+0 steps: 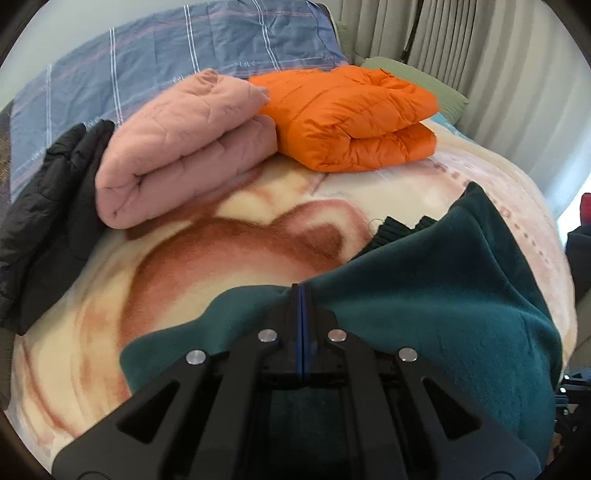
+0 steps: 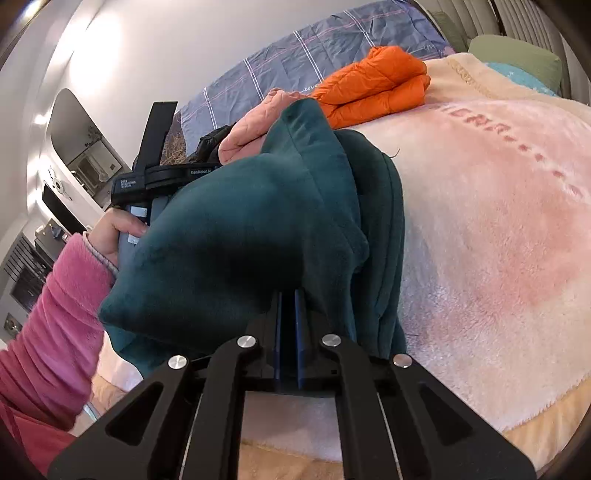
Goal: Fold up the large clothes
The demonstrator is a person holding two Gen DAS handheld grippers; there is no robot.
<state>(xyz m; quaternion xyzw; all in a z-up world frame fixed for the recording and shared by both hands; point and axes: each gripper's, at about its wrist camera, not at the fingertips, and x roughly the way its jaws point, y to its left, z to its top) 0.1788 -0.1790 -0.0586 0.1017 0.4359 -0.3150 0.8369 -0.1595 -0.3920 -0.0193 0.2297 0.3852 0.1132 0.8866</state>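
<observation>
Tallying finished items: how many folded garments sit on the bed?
2: a pink one at the far left and an orange one beside it. The black jacket looks unfolded; others may be hidden.

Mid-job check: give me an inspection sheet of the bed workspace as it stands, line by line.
Surface: plush cream-and-pink blanket covers the bed.
Job's things: teal fleece garment partly lifted; pink quilted jacket and orange puffer jacket folded side by side; black jacket unfolded at the edge.
Clutter: blue plaid bedding, green pillow.
Grippers: left gripper shut on the teal fleece garment; right gripper narrowly apart at its edge, grip unclear.
Cables: nothing seen.
Surroundings: curtains, white wall.
</observation>
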